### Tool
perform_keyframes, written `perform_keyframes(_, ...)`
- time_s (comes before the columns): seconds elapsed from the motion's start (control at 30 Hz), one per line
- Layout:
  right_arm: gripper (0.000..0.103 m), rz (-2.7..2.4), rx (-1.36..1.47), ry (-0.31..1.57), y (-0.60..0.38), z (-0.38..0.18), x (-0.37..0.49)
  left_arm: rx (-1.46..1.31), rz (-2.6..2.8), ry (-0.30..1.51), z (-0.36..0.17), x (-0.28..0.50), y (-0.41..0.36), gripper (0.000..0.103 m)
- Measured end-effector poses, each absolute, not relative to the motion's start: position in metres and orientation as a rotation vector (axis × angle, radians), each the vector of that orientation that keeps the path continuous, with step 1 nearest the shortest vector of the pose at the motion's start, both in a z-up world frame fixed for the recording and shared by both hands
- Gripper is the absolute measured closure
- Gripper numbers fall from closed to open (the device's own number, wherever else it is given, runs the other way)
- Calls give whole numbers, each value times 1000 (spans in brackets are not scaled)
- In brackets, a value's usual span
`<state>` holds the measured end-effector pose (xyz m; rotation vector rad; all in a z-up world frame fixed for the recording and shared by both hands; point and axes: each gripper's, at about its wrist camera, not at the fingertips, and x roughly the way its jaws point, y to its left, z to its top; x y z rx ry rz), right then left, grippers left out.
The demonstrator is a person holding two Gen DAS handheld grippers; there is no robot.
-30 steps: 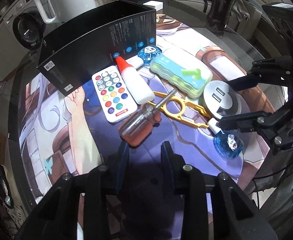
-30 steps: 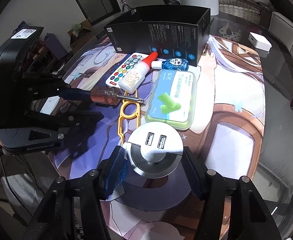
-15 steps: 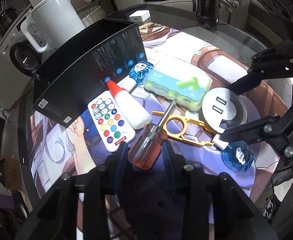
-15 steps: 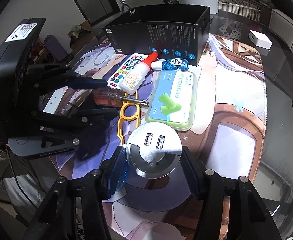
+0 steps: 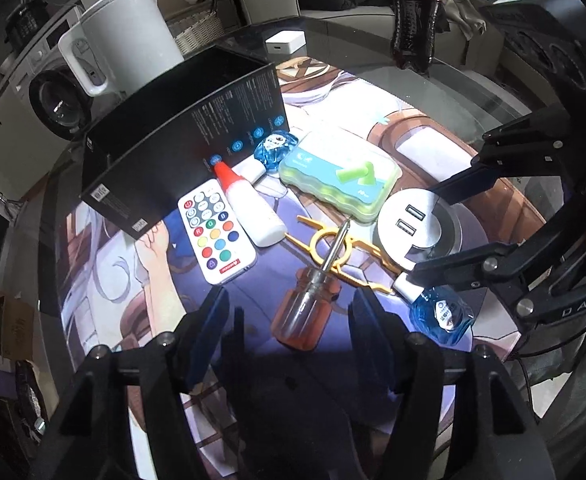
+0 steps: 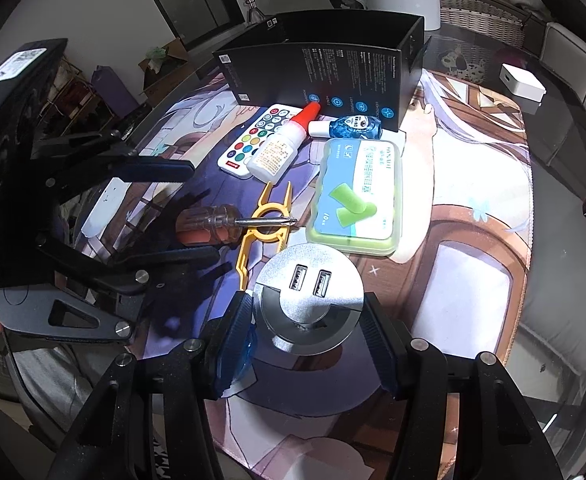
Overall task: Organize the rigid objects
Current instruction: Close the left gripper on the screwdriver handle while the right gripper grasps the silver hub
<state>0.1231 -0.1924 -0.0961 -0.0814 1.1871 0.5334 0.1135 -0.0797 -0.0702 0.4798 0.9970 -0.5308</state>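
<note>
An orange-handled screwdriver (image 5: 307,307) lies on the printed mat, its tip over a yellow plastic tool (image 5: 333,254). My left gripper (image 5: 287,312) is open, one finger on each side of the handle, not touching it. My right gripper (image 6: 307,336) is open around a round silver USB hub (image 6: 309,300); whether the pads touch it I cannot tell. In the right wrist view the screwdriver (image 6: 213,222) lies between the left gripper's fingers (image 6: 161,168). An open black box (image 5: 181,140) stands at the back.
A white remote (image 5: 217,232), a red-capped glue bottle (image 5: 253,208), a green earplug case (image 5: 339,176) and two blue bottles (image 5: 273,150) (image 5: 441,314) lie on the mat. A white kettle (image 5: 125,36), a cola bottle (image 5: 415,8) and a white adapter (image 5: 285,44) stand behind.
My left gripper has opened wide and dropped around the screwdriver handle, which it was closed in front of before. The right gripper stays around the USB hub.
</note>
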Motion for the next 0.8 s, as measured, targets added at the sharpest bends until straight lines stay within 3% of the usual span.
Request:
perform_keyframes(0.13,45,528,-81,1188,-192,-97,124,447,-550,1022,-67,115,-80,31)
perform_keyframes(0.23,45,522,-76,1187,-193,-96,125,367,-593,1012,-61,116,-73,17)
perform_keyframes(0.33,45,519,-72,1184,-195,-95,125,406,-563,978,-60,116,-78,17)
perform_keyframes(0.4,45,516,-71,1181,-195,-95,125,461,-549,969,-64,113,-84,24)
perform_keyframes(0.47,45,512,-66,1178,-197,-94,124,465,-566,1002,-72,114,-85,49)
perform_keyframes(0.53,44,503,-55,1173,-199,-92,125,470,-577,1034,-80,115,-87,58)
perform_keyframes(0.67,8,421,-16,1146,-206,-87,129,465,-572,1034,-82,114,-87,58)
perform_keyframes(0.8,7,404,14,1096,-209,-82,127,428,-554,1030,-77,118,-83,59)
